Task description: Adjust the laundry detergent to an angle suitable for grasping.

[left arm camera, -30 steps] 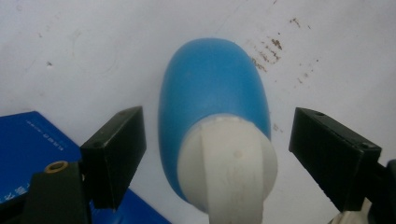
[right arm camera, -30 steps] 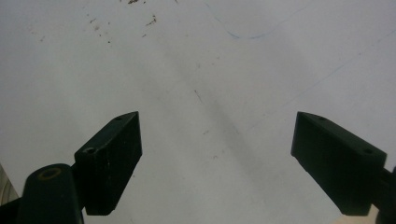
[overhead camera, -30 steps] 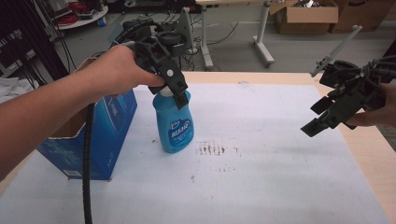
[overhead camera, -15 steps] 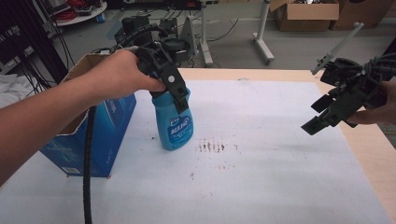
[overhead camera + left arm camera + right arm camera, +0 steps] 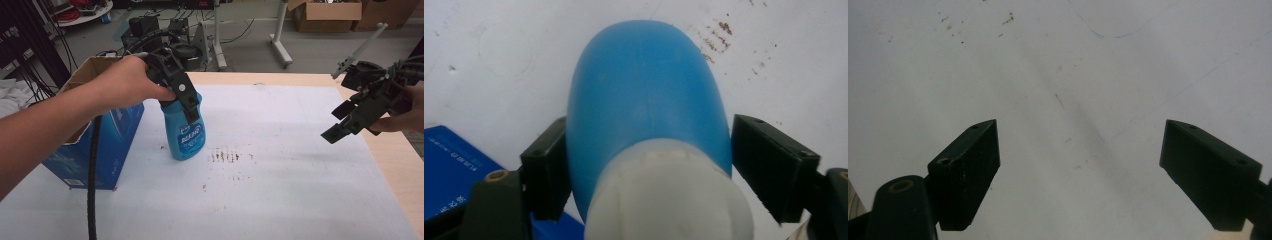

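A blue spray bottle (image 5: 185, 137) with a white label stands upright on the white sheet, left of centre. My left gripper (image 5: 192, 112) comes down over its top, shut on it. In the left gripper view the bottle's blue body (image 5: 644, 90) and white neck sit between the jaws, which press on both sides of its shoulder, around my left gripper's midpoint (image 5: 649, 165). My right gripper (image 5: 342, 122) hangs open above the right side of the table. In its own view the open right gripper (image 5: 1080, 170) holds nothing over the bare white sheet.
An open blue cardboard box (image 5: 115, 130) stands just left of the bottle. Brown smears (image 5: 227, 156) mark the sheet to the bottle's right. The wooden table edge (image 5: 395, 150) runs along the right. Cables, a stand and boxes sit on the floor behind the table.
The left gripper and bottle have shifted slightly right and back, staying on the sheet. The right gripper has barely moved.
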Action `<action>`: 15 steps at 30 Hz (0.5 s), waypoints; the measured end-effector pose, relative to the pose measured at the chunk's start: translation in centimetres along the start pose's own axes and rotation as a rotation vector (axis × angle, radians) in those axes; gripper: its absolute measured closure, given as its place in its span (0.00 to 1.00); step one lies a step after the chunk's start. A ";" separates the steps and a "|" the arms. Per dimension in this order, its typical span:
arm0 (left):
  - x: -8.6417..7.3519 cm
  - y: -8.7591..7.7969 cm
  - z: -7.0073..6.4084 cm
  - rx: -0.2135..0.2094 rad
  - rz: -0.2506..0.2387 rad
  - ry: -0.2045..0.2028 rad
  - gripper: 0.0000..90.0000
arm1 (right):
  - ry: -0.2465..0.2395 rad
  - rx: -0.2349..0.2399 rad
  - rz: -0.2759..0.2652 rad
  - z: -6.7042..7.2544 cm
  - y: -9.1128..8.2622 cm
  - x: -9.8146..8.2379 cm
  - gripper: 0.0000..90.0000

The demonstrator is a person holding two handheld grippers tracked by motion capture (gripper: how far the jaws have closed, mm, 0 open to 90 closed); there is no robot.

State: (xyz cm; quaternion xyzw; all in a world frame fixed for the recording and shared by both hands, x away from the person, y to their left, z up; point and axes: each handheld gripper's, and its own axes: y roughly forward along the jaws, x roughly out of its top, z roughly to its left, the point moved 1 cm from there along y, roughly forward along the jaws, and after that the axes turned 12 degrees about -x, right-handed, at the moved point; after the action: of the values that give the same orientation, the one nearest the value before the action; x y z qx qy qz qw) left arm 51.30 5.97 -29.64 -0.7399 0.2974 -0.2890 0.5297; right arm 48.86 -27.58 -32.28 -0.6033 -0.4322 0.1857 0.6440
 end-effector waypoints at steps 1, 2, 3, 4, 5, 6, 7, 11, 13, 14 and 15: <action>0.0 0.0 0.0 0.001 -0.002 -0.001 0.28 | 0.001 0.001 0.002 0.0 0.0 0.0 0.18; 0.0 0.0 0.0 0.001 -0.001 -0.002 0.28 | -0.001 0.001 0.002 0.0 0.0 0.0 0.18; 0.0 0.0 0.0 0.001 -0.001 -0.002 0.28 | -0.001 0.002 0.001 0.0 0.1 0.0 0.18; 0.0 0.0 0.0 0.002 -0.002 -0.004 0.28 | -0.002 0.002 0.001 0.0 0.1 0.0 0.18; 0.0 0.0 0.0 0.001 -0.002 -0.005 0.28 | -0.003 0.002 0.001 0.0 0.1 0.0 0.18; 0.0 0.0 0.0 0.000 -0.004 -0.006 0.28 | 0.000 0.002 0.000 0.0 0.1 0.0 0.18; 0.0 -0.1 0.1 0.000 -0.005 -0.007 0.28 | 0.001 0.003 0.001 0.0 0.1 0.0 0.18; 0.0 0.0 0.1 0.005 -0.001 -0.011 0.30 | 0.000 0.001 0.000 0.0 0.0 0.1 0.18; -0.1 0.0 0.1 0.002 -0.002 -0.010 0.30 | -0.002 0.001 0.000 0.0 0.0 0.1 0.18; -0.1 0.0 0.1 0.002 -0.002 -0.010 0.30 | -0.002 0.001 0.000 0.0 0.0 0.1 0.18; -0.1 -0.1 0.1 0.001 -0.005 -0.013 0.31 | -0.002 0.002 -0.001 0.0 0.0 0.1 0.18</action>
State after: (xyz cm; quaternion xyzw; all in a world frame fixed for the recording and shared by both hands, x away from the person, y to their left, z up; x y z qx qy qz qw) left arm 51.38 6.12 -29.63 -0.7420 0.2922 -0.2858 0.5314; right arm 48.89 -27.47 -32.25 -0.6023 -0.4329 0.1865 0.6442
